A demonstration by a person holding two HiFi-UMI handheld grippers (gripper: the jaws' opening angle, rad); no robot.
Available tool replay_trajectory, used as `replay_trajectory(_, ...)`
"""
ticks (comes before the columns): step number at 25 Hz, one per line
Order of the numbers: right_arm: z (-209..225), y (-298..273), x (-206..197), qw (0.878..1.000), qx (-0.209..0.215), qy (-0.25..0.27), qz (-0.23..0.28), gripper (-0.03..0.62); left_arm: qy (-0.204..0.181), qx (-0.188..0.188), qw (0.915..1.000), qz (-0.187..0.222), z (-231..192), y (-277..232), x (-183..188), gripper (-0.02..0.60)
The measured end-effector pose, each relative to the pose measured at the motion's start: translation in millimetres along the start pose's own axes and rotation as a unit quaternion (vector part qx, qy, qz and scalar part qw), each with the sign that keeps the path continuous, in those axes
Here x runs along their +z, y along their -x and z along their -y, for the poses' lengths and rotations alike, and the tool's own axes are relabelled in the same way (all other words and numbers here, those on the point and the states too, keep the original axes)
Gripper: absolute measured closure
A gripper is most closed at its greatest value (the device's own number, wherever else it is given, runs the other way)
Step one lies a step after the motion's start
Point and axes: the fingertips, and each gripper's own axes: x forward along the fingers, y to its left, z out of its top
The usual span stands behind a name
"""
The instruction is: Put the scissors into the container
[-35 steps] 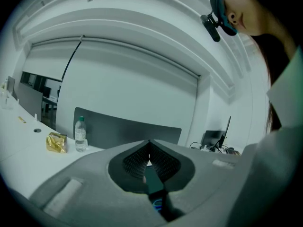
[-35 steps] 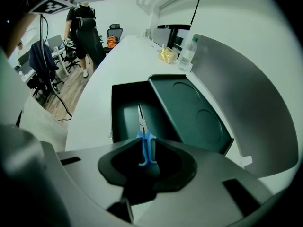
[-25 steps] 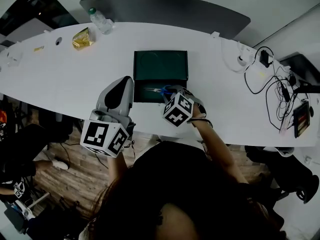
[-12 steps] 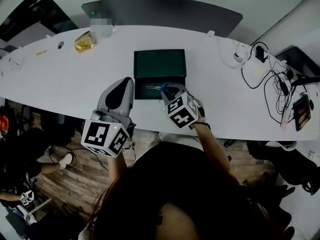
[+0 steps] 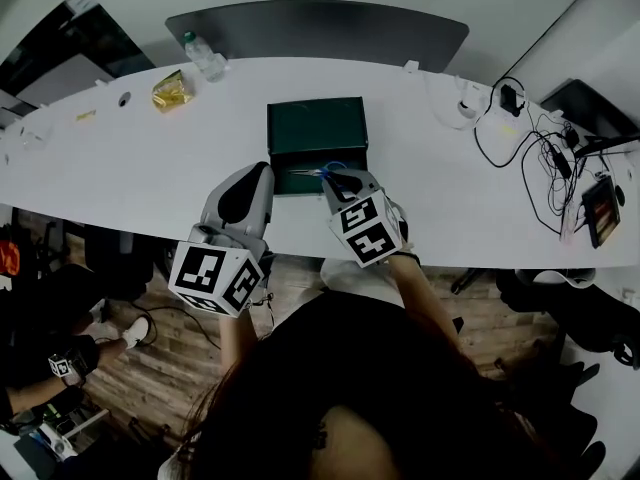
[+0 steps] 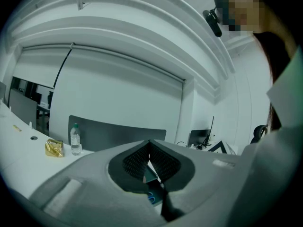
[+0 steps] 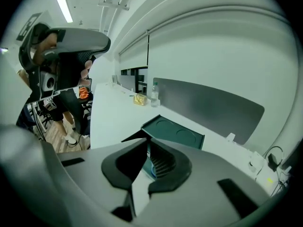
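A dark green container [image 5: 318,128] lies open on the white table [image 5: 130,158]. The scissors [image 5: 320,172], with blue handles and blades pointing left, rest in its near half. My right gripper [image 5: 338,180] hovers just above the handles. Its jaws have just been closing, and the tips now meet with nothing between them. Through the slit of the right gripper [image 7: 147,143] I see the container [image 7: 173,131] and a bit of blue handle [image 7: 151,168]. My left gripper [image 5: 260,170] is shut and empty beside the container's left edge. Under its tips [image 6: 149,148], the scissors' blue handle [image 6: 151,198] shows.
A water bottle [image 5: 205,53] and a yellow packet [image 5: 172,90] stand at the table's far left. Cables and chargers [image 5: 520,133] crowd the right end. A dark grey panel [image 5: 320,23] runs behind the table. The table's near edge lies just under both grippers.
My right gripper has lifted and drawn back toward me while its jaws closed. The scissors stay lying in the container. The left gripper has shifted slightly.
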Motion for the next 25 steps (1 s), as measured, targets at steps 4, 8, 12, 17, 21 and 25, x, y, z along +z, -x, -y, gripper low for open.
replay_trajectory(4, -5, 18, 6, 1.0, -0.016, -0.009, 0.014, 0.568, -0.004, -0.008, 1.0, -0.001, 8, 11, 1, 0.569)
replay_trajectory(8, -11, 34, 15, 0.999, -0.031, -0.022, 0.039, 0.577, -0.007, -0.015, 0.9999, 0.001, 14, 23, 2, 0.569)
replay_trajectory(12, -19, 51, 23, 0.997, -0.044, -0.03, 0.064, 0.583, -0.01, -0.023, 0.9997, 0.004, 22, 36, 2, 0.569)
replay_trajectory(17, -31, 73, 31, 0.993, -0.061, -0.033, 0.093, 0.583, -0.014, -0.03, 0.9994, 0.009, 32, 53, 2, 0.569)
replay_trajectory(21, -42, 94, 39, 0.989, -0.072, -0.035, 0.121, 0.583, -0.014, -0.032, 0.9993, 0.013, 38, 71, 2, 0.569)
replay_trajectory(25, -54, 114, 47, 0.985, -0.082, -0.037, 0.147, 0.583, -0.014, -0.034, 0.9992, 0.017, 43, 88, 1, 0.569)
